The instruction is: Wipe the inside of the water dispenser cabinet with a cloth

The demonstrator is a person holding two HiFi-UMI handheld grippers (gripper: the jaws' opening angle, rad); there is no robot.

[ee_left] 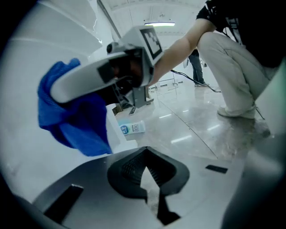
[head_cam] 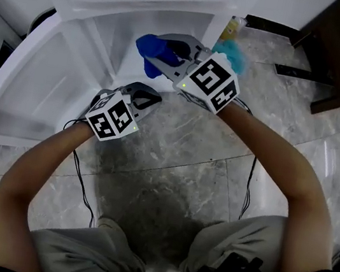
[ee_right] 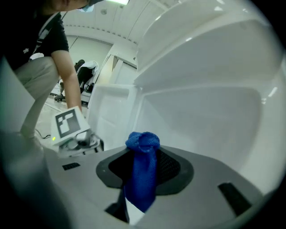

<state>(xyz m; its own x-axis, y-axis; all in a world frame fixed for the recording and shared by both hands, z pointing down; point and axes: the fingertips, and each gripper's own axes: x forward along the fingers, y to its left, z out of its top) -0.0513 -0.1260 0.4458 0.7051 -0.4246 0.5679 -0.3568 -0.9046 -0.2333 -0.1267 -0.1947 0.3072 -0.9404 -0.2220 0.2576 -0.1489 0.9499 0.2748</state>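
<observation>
Currently: cloth (ee_right: 143, 142), blue, woven, bunched into a wad; pinched in right claw (ee_right: 144, 172) at the open cabinet (ee_right: 201, 112), apparently short of its walls. Left claw (ee_left: 147, 169) pressed together, empty, just beside. Risk: narrow pinch, so drag on the white wall may pull the cloth free.

Bunched blue cloth (ee_right: 142, 172), open white cabinet (ee_right: 205, 120)
</observation>
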